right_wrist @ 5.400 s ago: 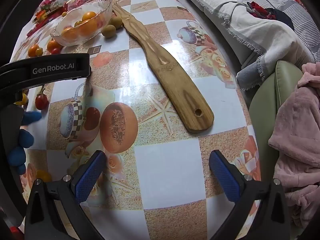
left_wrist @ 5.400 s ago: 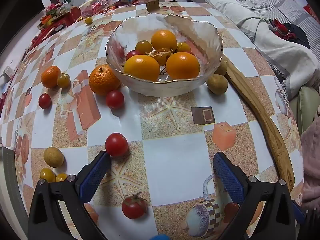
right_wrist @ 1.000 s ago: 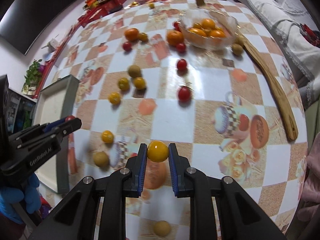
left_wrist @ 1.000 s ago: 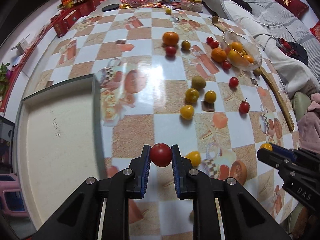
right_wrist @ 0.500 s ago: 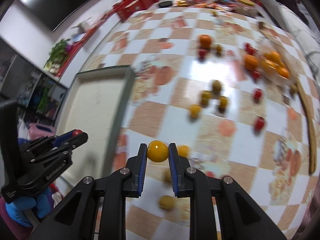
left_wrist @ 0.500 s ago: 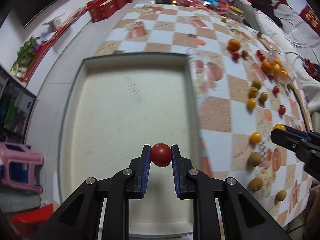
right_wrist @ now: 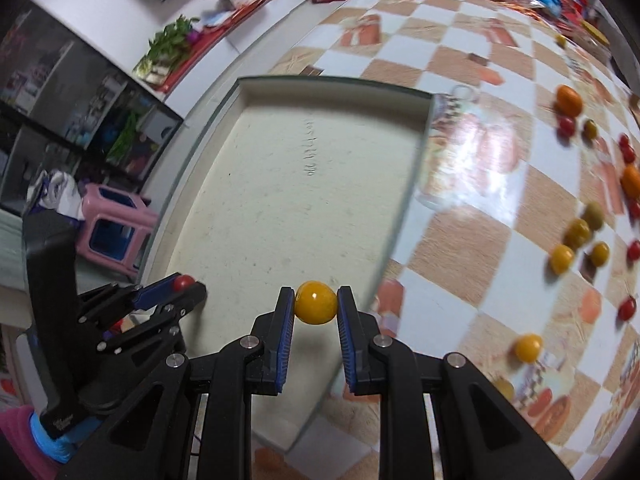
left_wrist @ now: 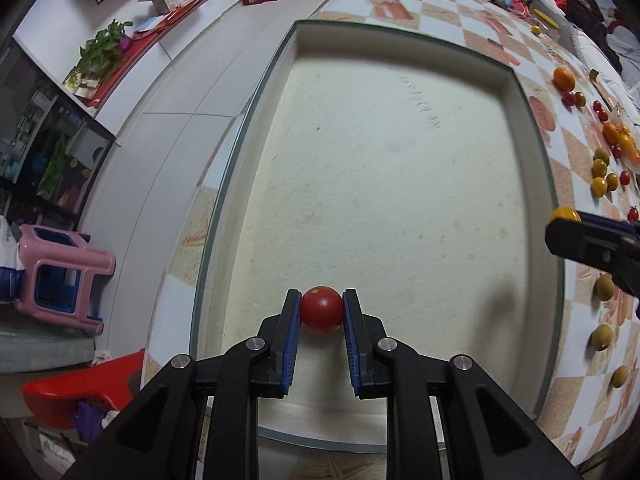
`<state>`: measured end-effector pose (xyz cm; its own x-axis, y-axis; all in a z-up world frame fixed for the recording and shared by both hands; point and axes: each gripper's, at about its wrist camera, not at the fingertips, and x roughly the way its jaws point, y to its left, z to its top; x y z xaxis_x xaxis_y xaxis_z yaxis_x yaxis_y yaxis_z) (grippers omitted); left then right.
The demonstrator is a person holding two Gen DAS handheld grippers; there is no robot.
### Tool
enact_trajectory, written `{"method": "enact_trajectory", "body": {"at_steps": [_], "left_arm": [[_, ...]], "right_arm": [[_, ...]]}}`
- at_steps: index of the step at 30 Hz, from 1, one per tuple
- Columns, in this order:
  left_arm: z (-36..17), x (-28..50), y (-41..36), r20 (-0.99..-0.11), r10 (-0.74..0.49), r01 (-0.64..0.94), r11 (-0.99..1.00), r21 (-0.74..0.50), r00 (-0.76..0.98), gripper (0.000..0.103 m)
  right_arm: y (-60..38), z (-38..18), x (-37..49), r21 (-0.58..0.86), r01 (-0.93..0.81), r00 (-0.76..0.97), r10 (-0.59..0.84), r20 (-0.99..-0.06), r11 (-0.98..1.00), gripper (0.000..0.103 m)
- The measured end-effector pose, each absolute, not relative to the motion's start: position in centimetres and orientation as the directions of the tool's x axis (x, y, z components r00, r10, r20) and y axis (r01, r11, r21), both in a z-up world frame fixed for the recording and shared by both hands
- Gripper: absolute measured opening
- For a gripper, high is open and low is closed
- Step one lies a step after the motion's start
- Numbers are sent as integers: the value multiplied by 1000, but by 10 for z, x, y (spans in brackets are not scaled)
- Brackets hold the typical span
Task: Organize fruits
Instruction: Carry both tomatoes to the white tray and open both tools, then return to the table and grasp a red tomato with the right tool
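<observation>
Gleaming at frame centre, a round red tomato (left_wrist: 321, 309) is being pinched by the left gripper (left_wrist: 321, 312); a smooth yellow one (right_wrist: 315, 302) is being clamped by the right gripper (right_wrist: 315, 305).

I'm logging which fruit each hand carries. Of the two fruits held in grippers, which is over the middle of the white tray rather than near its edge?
The red tomato in the left gripper; the right gripper holds the yellow fruit near the tray edge.

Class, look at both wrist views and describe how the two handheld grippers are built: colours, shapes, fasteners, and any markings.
Both the left gripper and the right gripper are matte black plastic, with angular linkage arms joined by round silver fasteners. Each flat finger carries a ribbed blue pad. Seen from the right wrist view, the left unit has an upright black handle with small white lettering, too small to read, above a blue base. No cables show.
</observation>
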<state>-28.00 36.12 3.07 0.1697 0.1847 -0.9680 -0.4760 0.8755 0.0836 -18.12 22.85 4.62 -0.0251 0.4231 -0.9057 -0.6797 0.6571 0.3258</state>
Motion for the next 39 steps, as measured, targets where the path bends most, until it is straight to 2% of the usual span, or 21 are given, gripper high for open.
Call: {"method": "enact_trajectory", "body": {"at_steps": [11, 12, 13, 15, 17, 18, 20, 23, 25, 33, 39], "left_arm": [[28, -281, 357, -958, 214, -446, 888, 110, 189, 23], [29, -281, 357, -959, 214, -446, 888, 110, 189, 28], [30, -281, 356, -957, 222, -447, 887, 119, 185, 49], [32, -283, 356, -952, 238, -450, 884, 129, 194, 76], [35, -284, 354, -945, 246, -440, 888, 131, 215, 76], [34, -283, 353, -948, 240, -433, 892, 131, 208, 76], [32, -283, 352, -953, 235, -428, 894, 134, 191, 76], [32, -282, 351, -956, 228, -425, 895, 132, 185, 76], [32, -280, 350, -957, 227, -421, 897, 134, 178, 76], [45, -263, 333, -952, 226, -353, 925, 143, 205, 76], [55, -240, 309, -949, 197, -282, 951, 124, 246, 76]], "right_arm": [[267, 17, -185, 205, -760, -9, 306, -952, 617, 24], [268, 15, -186, 202, -763, -11, 300, -954, 615, 24], [270, 13, -188, 201, -765, -15, 295, -955, 612, 24], [270, 11, -189, 199, -769, -16, 293, -956, 608, 26], [272, 11, -189, 201, -770, -18, 295, -955, 605, 34], [272, 12, -189, 199, -769, -14, 295, -956, 607, 45], [277, 12, -189, 212, -769, -20, 309, -951, 603, 51], [276, 21, -189, 229, -767, -18, 336, -942, 600, 67], [273, 29, -189, 241, -762, -11, 360, -933, 601, 83], [235, 53, -172, 245, -694, 61, 394, -917, 677, 83], [171, 59, -145, 235, -576, 122, 367, -922, 783, 83]]}}
